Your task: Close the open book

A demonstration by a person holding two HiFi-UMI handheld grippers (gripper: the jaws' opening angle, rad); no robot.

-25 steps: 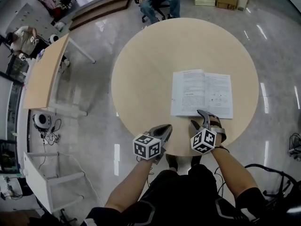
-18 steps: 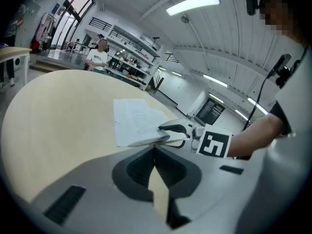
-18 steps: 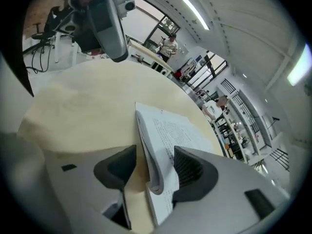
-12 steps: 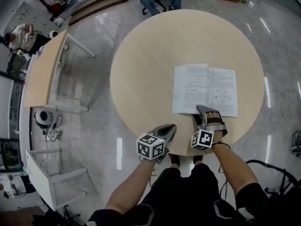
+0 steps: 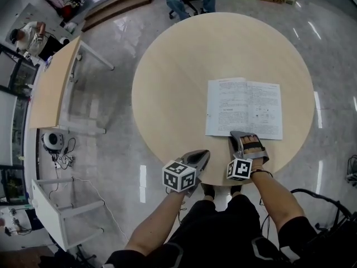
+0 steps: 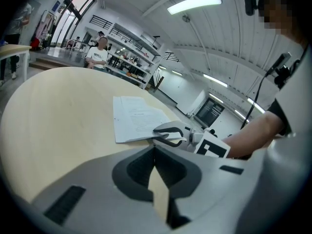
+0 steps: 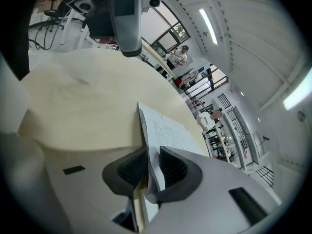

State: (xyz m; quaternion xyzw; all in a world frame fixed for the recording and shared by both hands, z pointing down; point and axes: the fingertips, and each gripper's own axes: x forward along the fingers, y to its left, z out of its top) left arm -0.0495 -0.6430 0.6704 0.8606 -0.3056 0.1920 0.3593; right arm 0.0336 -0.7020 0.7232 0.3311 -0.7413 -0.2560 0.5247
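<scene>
book (image 5: 244,108): open flat on desk (image 5: 178,77) | right gripper (image 5: 241,135): jaws have just been closing, near page edge pinched between them, likely for folding over | left gripper (image 5: 202,154): jaws together, empty, idle at desk rim

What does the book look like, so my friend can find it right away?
Find the big round pale wooden table on the shiny grey floor. On its near right part lies an open white book with black print. It is the only thing lying on the table, and the right gripper, whose jaws have just been closing, pinches its near-edge pages.
</scene>
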